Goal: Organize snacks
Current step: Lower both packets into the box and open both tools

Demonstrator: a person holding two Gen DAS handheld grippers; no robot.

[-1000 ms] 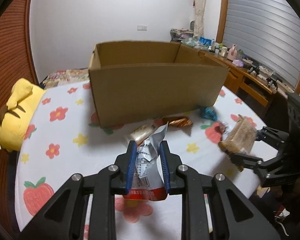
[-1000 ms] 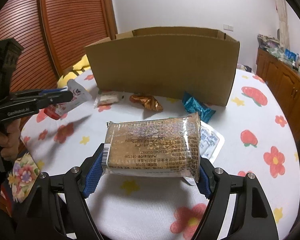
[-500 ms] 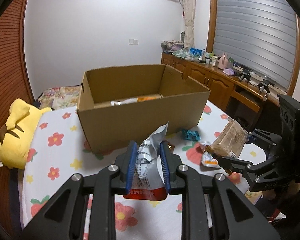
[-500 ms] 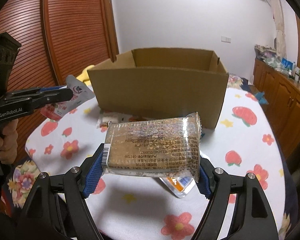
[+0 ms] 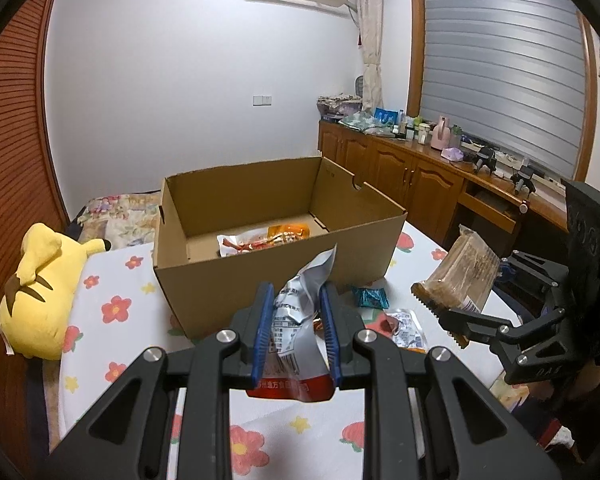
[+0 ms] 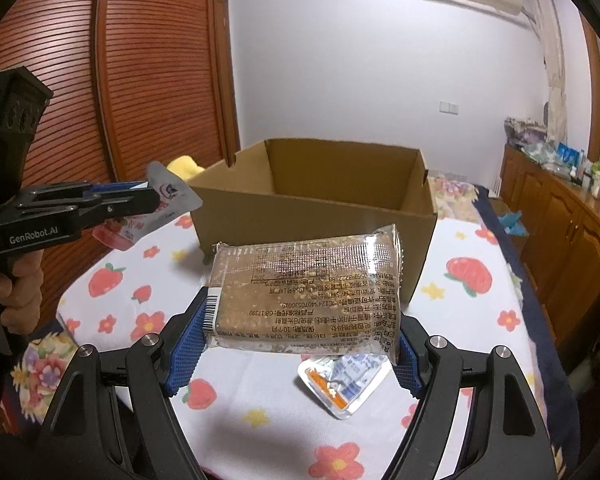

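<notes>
My left gripper (image 5: pixel 296 300) is shut on a silver and red snack pouch (image 5: pixel 296 320), raised in front of the open cardboard box (image 5: pixel 276 264). In the right wrist view the same gripper (image 6: pixel 152 200) holds that pouch (image 6: pixel 168 196) at the left. My right gripper (image 6: pixel 300 344) is shut across the ends of a wide brown biscuit pack (image 6: pixel 308 292), also seen at the right in the left wrist view (image 5: pixel 460 276). The box (image 6: pixel 316 220) holds red and orange snack packets (image 5: pixel 264 240). Both grippers hang above the flowered tablecloth (image 6: pixel 480 312), short of the box.
A blue wrapper (image 5: pixel 370 298) and a clear and orange packet (image 6: pixel 340 380) lie on the cloth near the box. A yellow plush toy (image 5: pixel 36 292) rests at the left table edge. A wooden cabinet (image 5: pixel 420 184) with clutter runs along the right wall. A hand (image 6: pixel 16 284) grips the left tool.
Both grippers have risen with their snacks, so the inside of the box and the packets in it have come into view. Neither grip has changed.
</notes>
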